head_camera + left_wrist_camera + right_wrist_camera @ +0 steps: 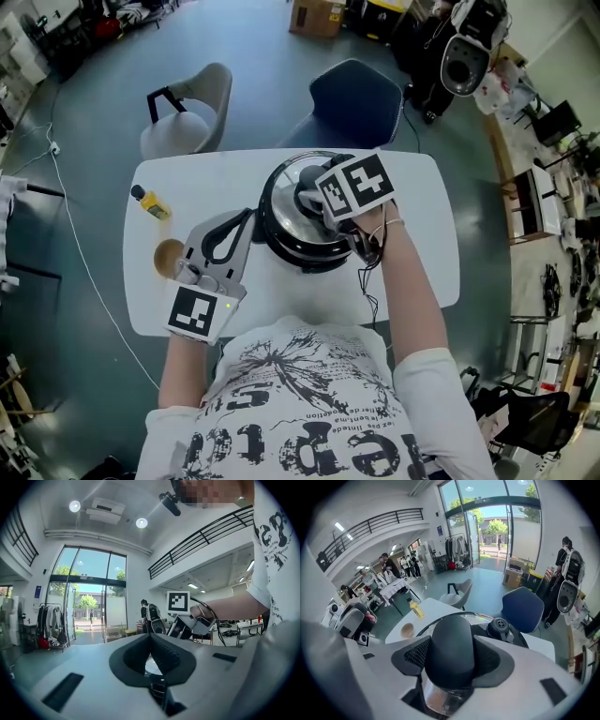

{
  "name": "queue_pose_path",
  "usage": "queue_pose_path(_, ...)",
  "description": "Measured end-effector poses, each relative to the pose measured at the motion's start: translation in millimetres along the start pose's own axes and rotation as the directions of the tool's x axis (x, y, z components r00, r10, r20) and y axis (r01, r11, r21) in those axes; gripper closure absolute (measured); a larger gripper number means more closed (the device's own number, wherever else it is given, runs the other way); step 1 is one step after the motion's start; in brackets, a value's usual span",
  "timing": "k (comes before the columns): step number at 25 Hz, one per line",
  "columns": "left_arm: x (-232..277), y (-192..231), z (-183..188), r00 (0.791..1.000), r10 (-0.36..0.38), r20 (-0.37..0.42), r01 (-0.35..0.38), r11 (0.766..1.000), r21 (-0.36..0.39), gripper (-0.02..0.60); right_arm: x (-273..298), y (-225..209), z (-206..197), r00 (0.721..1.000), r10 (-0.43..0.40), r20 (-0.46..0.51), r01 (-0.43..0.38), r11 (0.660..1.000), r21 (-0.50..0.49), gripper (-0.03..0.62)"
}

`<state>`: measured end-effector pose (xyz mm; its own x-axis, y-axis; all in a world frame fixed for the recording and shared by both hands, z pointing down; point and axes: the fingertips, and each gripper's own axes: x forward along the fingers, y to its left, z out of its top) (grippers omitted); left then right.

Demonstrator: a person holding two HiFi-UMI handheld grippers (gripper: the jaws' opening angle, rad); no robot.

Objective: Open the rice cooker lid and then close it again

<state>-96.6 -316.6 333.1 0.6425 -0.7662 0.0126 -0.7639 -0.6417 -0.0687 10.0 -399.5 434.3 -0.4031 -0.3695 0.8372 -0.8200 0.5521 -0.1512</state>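
A black and steel rice cooker (302,246) stands in the middle of the white table (422,244). Its round lid (281,192) has a black knob (452,644) and a steam vent (500,626). My right gripper (317,202) points steeply down from above, and in the right gripper view this gripper (452,656) is shut on the knob, one pad on each side. The lid's rim seems to sit slightly above the pot on the near side. My left gripper (249,219) lies level at the cooker's left flank, its fingertips (150,637) meeting with nothing between them.
A yellow bottle (150,203) and a small brown round dish (169,255) sit on the table's left part. Behind the table stand a grey chair (192,112) and a blue chair (356,103). The person's torso is at the table's near edge.
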Motion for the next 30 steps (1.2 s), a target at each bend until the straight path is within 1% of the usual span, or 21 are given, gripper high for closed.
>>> queue_pose_path(6,0,2,1,1.000,0.017,0.001,-0.017,1.000,0.000,0.568,-27,-4,31,0.994,0.029,0.104,-0.030,0.999,0.011,0.301)
queue_pose_path(10,2,0,13,1.000,0.024,0.013,-0.024,1.000,0.009,0.568,-51,-17,34,0.991,-0.005,0.137,0.004,1.000,0.009,0.301)
queue_pose_path(14,9,-11,19,1.000,0.024,0.016,-0.024,1.000,0.011,0.568,-72,-43,14,0.989,-0.030,0.147,0.023,0.999,0.048,0.301)
queue_pose_path(20,26,-32,15,1.000,0.027,0.007,-0.027,1.000,0.013,0.568,-97,-98,-28,0.987,-0.079,0.137,0.064,0.992,0.111,0.301)
queue_pose_path(25,28,-40,7,0.998,0.058,-0.006,-0.058,0.998,0.004,0.568,-117,-142,-60,0.980,-0.130,0.148,0.103,0.979,0.176,0.303)
queue_pose_path(30,26,-43,7,0.994,0.113,-0.015,-0.113,0.994,0.010,0.568,-123,-169,-89,0.981,-0.148,0.125,0.122,0.973,0.197,0.301)
